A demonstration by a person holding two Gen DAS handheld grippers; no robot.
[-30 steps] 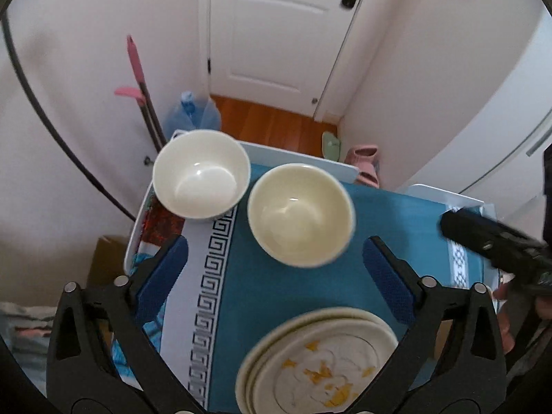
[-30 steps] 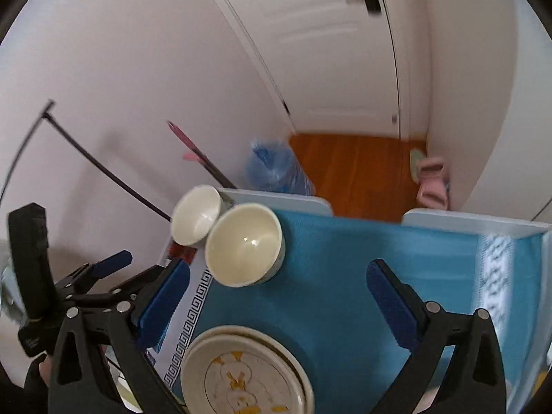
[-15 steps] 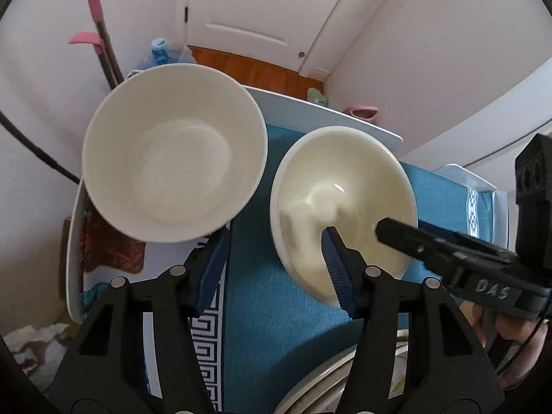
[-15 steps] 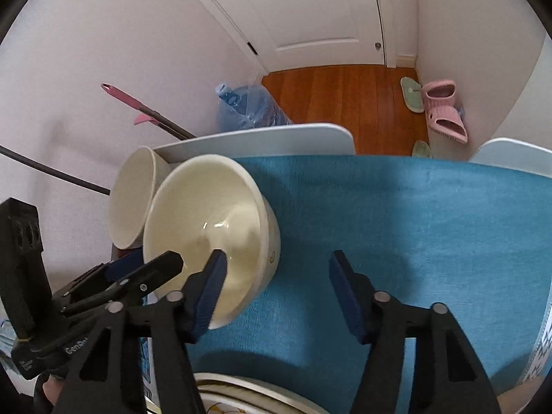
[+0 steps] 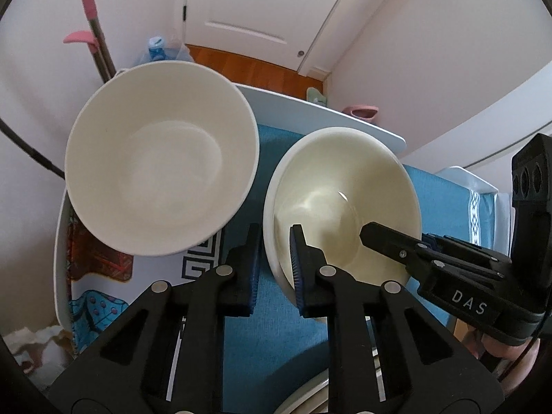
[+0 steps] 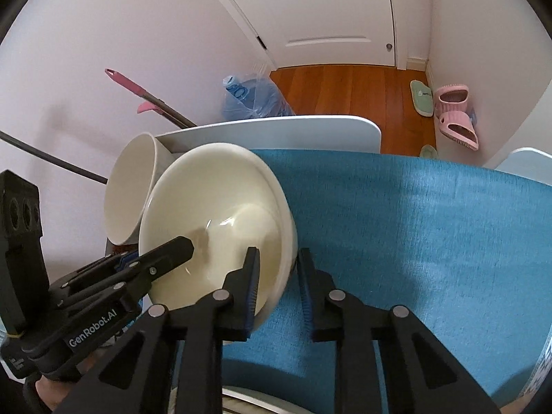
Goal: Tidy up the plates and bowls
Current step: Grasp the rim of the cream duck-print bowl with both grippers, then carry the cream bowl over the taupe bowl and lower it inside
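A cream bowl (image 5: 345,189) (image 6: 214,207) sits on the blue cloth (image 6: 414,224), with a taller white bowl (image 5: 162,172) (image 6: 127,189) close on its left. My left gripper (image 5: 275,269) is closing on the cream bowl's left rim, one pad outside and one inside the wall. On the opposite rim my right gripper (image 6: 278,288) is closing the same way, with the bowl's wall between its pads. Each gripper's inner finger shows in the other's view, inside the bowl (image 5: 376,236) (image 6: 179,245). A plate stack's rim (image 5: 303,393) peeks in at the bottom.
The white table's far edge (image 6: 276,131) lies just behind the bowls. On the wooden floor beyond it are a pink mop (image 5: 89,10), a blue water bottle (image 6: 248,96) and slippers (image 6: 455,117). A patterned cloth border (image 5: 100,269) runs under the white bowl.
Both grippers came down from above the table to the cream bowl. Their jaws went from wide apart to closed on its opposite rims.
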